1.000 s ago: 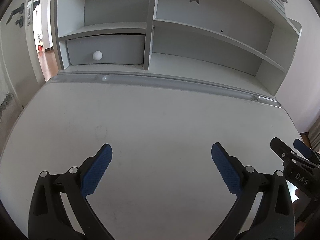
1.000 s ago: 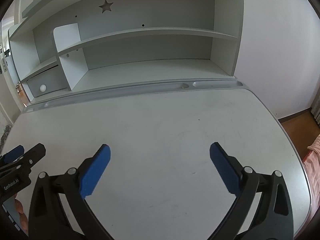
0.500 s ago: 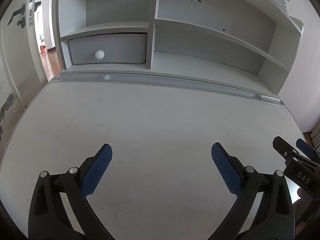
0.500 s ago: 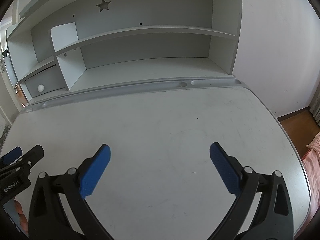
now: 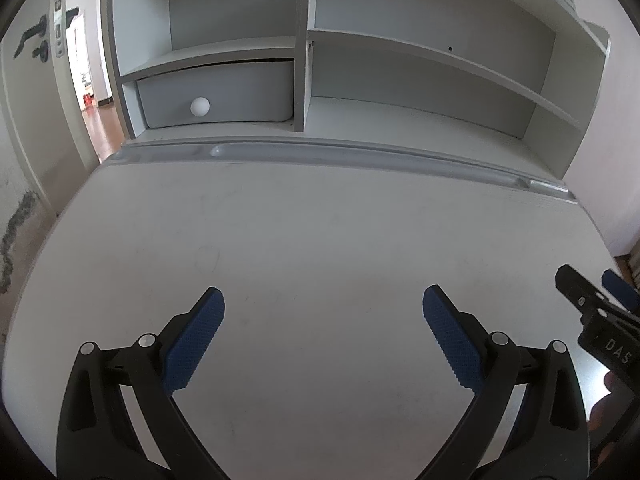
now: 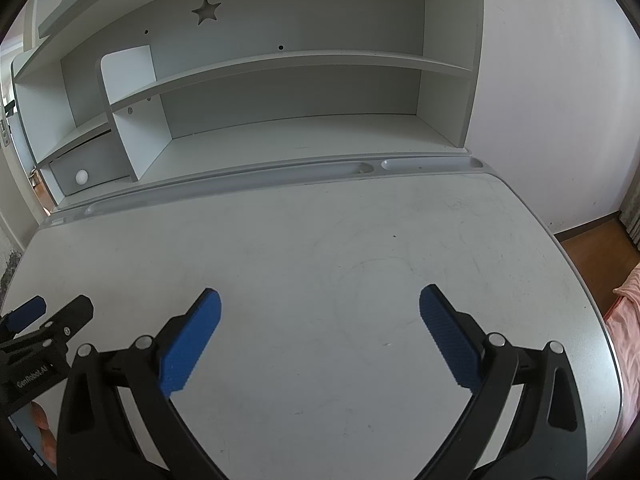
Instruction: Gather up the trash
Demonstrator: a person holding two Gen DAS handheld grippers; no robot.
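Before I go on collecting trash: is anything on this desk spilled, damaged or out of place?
Nothing spilled or askew. The white desk top shows only faint scuffs and ring marks. No trash shows in either view. The left gripper and the right gripper are open, holding nothing.

Left gripper [image 5: 323,334] spread wide, blue pads [image 5: 192,344] well apart, nothing between. Right gripper [image 6: 320,332] likewise gaping, unloaded. Side by side, both level, pointing forward, each glimpsed in the other's view.
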